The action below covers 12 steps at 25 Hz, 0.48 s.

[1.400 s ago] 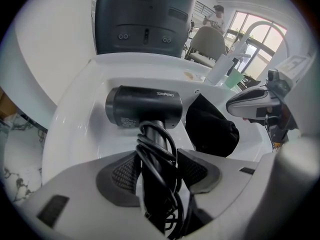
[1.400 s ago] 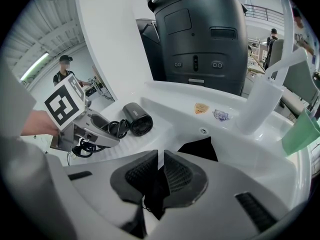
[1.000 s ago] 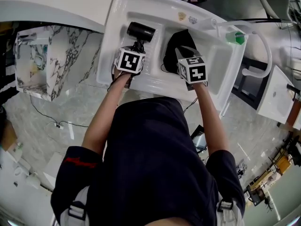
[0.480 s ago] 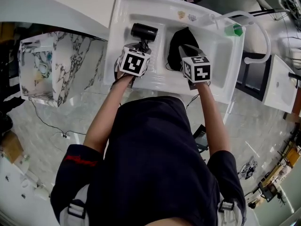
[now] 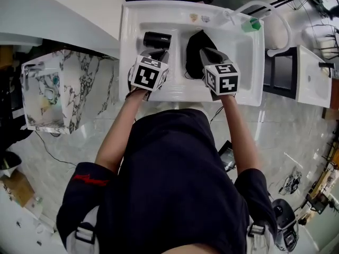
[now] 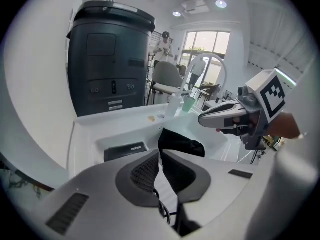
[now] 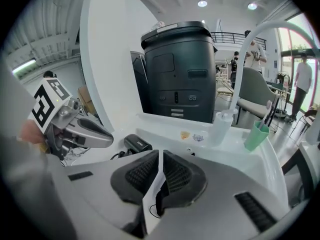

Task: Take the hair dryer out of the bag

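Observation:
The black hair dryer (image 5: 157,39) lies in the left part of the white sink (image 5: 185,7), also seen in the left gripper view (image 6: 125,151) and the right gripper view (image 7: 136,144). To its right lies the black bag (image 5: 197,49) (image 6: 182,145), slumped on the sink floor. My left gripper (image 5: 155,53) (image 6: 159,154) hovers just above the dryer. Its jaws have just been closing and stand shut with nothing between them. My right gripper (image 5: 205,52) (image 7: 160,156) hangs above the bag, shut and empty. A black cord shows under both.
A green cup (image 5: 251,24) and a white soap bottle (image 7: 220,126) stand on the sink's back rim beside a curved white faucet (image 5: 265,9). A tall dark machine (image 7: 182,74) stands behind the sink. A marble-patterned cabinet (image 5: 63,89) is at the left.
Both grippers have lifted away from the sink floor. The left one has come off the hair dryer, which stays lying in the sink. The bag has not moved.

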Each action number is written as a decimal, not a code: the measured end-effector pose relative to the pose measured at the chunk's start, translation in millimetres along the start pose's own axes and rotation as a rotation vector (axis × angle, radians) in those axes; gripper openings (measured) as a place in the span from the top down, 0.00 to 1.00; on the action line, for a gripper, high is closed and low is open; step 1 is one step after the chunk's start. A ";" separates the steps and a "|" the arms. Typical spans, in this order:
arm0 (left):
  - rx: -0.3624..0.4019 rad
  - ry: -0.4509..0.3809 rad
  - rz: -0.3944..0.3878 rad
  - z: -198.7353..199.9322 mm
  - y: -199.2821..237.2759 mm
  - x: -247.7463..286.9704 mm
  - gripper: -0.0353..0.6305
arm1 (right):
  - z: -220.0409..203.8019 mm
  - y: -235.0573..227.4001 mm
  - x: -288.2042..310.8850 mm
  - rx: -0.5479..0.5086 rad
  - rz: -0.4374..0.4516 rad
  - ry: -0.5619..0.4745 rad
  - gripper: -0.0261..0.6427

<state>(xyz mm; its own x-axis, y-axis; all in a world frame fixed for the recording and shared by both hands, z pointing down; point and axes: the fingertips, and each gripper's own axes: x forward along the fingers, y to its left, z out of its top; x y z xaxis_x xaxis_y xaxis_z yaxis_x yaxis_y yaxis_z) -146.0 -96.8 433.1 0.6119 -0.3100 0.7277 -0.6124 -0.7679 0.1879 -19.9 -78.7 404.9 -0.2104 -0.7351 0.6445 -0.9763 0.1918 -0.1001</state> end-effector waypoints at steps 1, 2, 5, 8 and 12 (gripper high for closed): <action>0.016 -0.014 -0.007 4.9 -3.5 -1.7 0.90 | 2.7 0.5 -3.5 0.003 -0.006 -0.014 0.89; 0.031 -0.027 -0.016 9.4 -7.4 -3.3 0.90 | 5.1 1.1 -7.0 0.007 -0.011 -0.029 0.89; 0.076 -0.067 -0.054 21.6 -19.6 -7.9 0.91 | 11.8 4.5 -16.4 0.015 -0.014 -0.070 0.90; 0.112 -0.101 -0.087 33.7 -29.9 -11.9 0.91 | 20.9 4.7 -24.4 0.013 -0.015 -0.107 0.90; 0.129 -0.147 -0.100 47.2 -40.5 -19.3 0.91 | 35.0 3.7 -41.8 0.001 -0.020 -0.161 0.91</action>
<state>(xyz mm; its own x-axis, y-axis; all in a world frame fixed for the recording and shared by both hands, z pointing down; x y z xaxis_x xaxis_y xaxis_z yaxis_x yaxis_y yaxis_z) -109.4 -86.2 380.3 0.7388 -0.2996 0.6037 -0.4813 -0.8616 0.1615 -16.4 -70.0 351.1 -0.1961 -0.8336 0.5163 -0.9804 0.1754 -0.0893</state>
